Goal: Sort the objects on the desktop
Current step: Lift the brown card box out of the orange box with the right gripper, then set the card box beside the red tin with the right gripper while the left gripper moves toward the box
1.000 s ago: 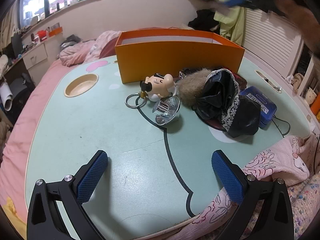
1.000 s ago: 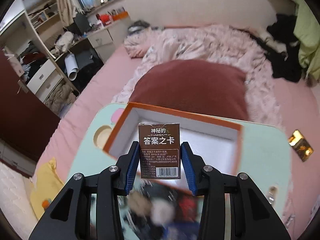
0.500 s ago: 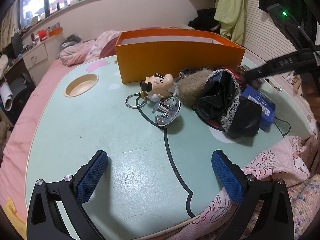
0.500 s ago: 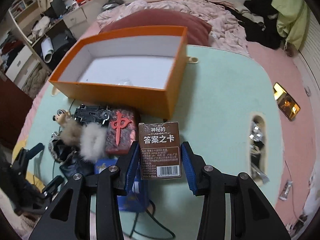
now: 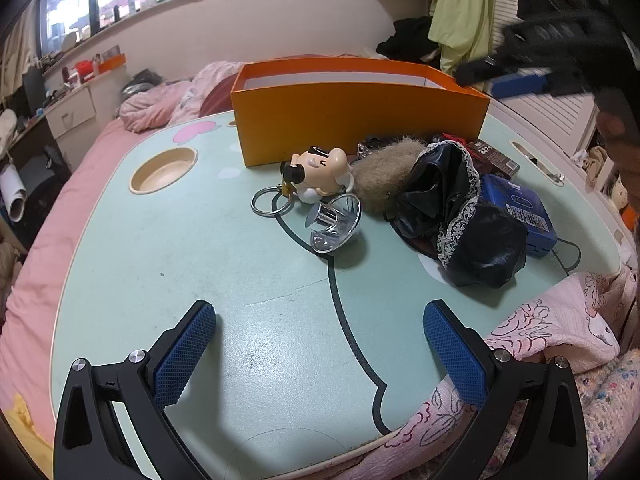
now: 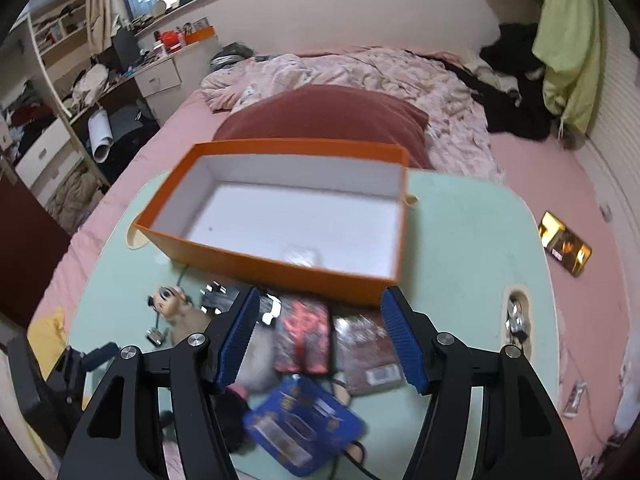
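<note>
An orange box (image 5: 360, 108) with a white inside (image 6: 296, 228) stands at the far side of the mint-green table (image 5: 200, 280). In front of it lie a cartoon keychain figure (image 5: 320, 172), a clear cup on its side (image 5: 334, 224), a fur pom (image 5: 384, 176), a black lace-trimmed pouch (image 5: 464, 216), a blue box (image 6: 304, 424), a red tile (image 6: 304, 332) and a brown card box (image 6: 368, 352). My left gripper (image 5: 320, 356) is open and empty, low over the table's near edge. My right gripper (image 6: 320, 336) is open and empty, above the card box; it also shows blurred in the left wrist view (image 5: 520, 76).
A round wooden cup hole (image 5: 164, 168) lies at the table's left. A pink patterned blanket (image 5: 552, 332) overlaps the near right edge. A slot with metal clips (image 6: 516, 320) lies at the table's right. The pink bed and a dark red pillow (image 6: 328, 116) lie beyond.
My right gripper has opened and let go of the brown card box, which now lies on the table beside the red tile. It has drawn back and up. The left gripper has not moved.
</note>
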